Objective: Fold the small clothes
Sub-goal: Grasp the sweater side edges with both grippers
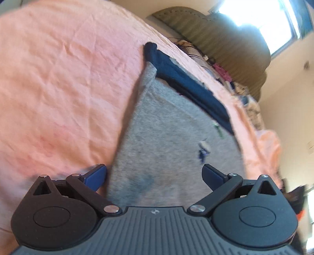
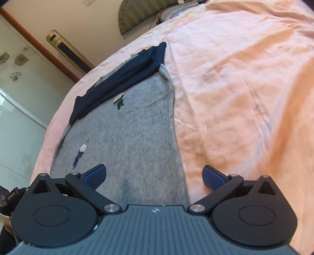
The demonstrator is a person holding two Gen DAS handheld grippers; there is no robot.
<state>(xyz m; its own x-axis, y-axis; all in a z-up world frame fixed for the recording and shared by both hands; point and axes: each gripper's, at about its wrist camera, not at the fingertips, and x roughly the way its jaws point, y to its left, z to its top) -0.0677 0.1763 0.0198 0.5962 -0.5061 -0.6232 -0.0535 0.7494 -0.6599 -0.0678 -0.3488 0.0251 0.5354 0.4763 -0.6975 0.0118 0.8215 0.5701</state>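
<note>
A small grey knitted garment [image 1: 166, 141] with a navy blue band [image 1: 188, 84] along its far edge lies flat on a pink bedsheet [image 1: 58, 78]. It also shows in the right wrist view [image 2: 125, 133], with the navy band [image 2: 121, 78] at the far end. My left gripper [image 1: 154, 177] is open above the garment's near left edge, holding nothing. My right gripper [image 2: 154, 177] is open above the garment's near right edge, holding nothing. Small dark motifs [image 2: 118, 102] dot the grey fabric.
The pink sheet [image 2: 245, 98] spreads wide to the right of the garment. An olive headboard [image 1: 225, 45] with clutter stands beyond the bed, under a bright window [image 1: 261, 17]. A gold tower appliance [image 2: 66, 49] stands by the wall.
</note>
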